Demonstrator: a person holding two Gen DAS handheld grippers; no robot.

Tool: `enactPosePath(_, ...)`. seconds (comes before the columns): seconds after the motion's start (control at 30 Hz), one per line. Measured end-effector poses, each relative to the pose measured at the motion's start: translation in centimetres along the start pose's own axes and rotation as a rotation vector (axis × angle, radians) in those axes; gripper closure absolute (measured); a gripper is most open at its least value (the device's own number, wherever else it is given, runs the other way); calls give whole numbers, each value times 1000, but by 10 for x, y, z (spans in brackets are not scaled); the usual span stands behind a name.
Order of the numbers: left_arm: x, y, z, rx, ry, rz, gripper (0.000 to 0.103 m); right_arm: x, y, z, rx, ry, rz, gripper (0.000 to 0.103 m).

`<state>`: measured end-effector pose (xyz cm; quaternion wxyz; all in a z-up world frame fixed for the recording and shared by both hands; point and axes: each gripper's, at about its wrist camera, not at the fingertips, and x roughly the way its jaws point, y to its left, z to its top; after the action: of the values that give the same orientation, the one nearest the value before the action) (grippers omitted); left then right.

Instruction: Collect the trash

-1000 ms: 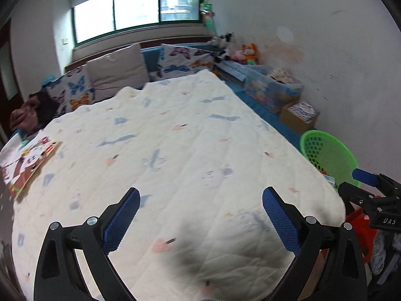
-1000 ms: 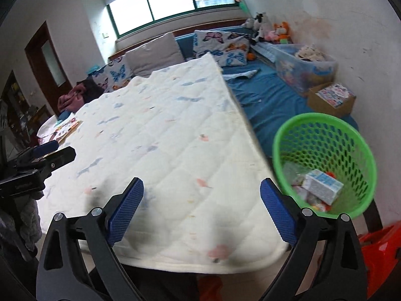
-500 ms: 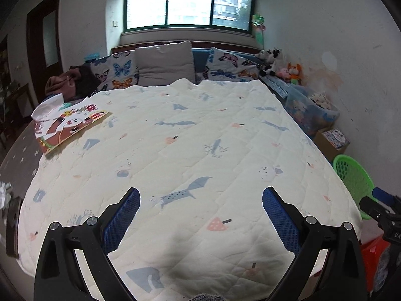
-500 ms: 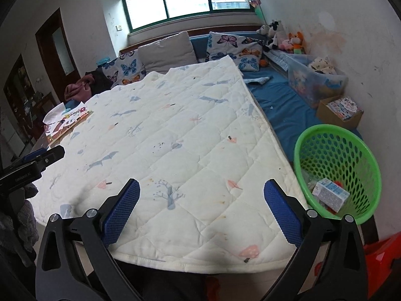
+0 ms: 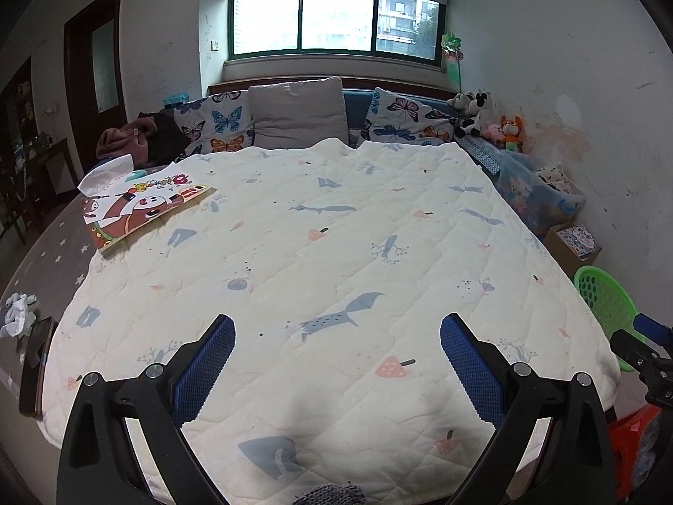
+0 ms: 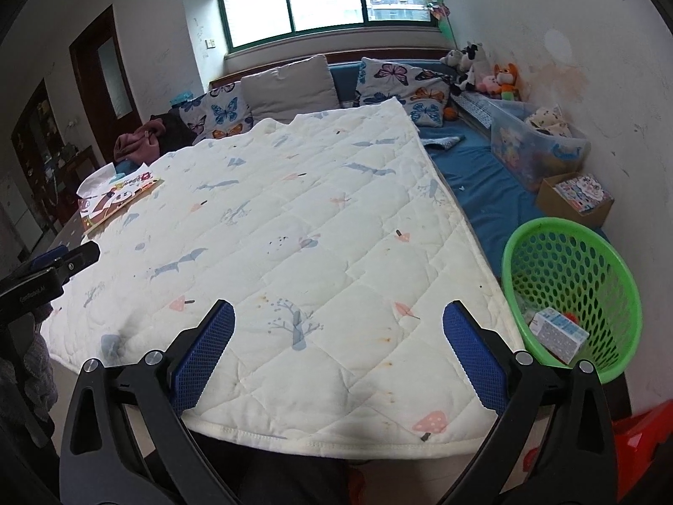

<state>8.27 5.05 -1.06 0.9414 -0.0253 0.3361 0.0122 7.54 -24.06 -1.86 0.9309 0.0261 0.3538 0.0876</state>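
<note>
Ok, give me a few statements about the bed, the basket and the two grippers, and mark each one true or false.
1. Both the left gripper and the right gripper are open and hold nothing. True.
2. The green basket is empty. False: a small carton lies inside.
3. A picture book lies on the quilt. True.
4. The green basket stands on the quilt. False: it stands beside the bed, off the quilt.

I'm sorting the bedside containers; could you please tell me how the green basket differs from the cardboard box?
The basket is round, perforated green plastic; the box is square, solid brown cardboard. The basket holds a carton; the box holds something printed. Both sit open-topped near the wall.
</note>
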Motion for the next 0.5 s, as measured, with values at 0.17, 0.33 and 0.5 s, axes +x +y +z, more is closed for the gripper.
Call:
enactPosePath(0.17,-6,2,-2,1,-13,12,8,0,2,-1,-6,-4,6,4)
enactPosePath(0.33,-8,4,-3,-3,-12,19,8,0,5,-1,-11,-14,12,4)
enactPosePath(0.5,-13,6,-5,-8,-19,31,8,0,6,-1,-15,-16,20,4)
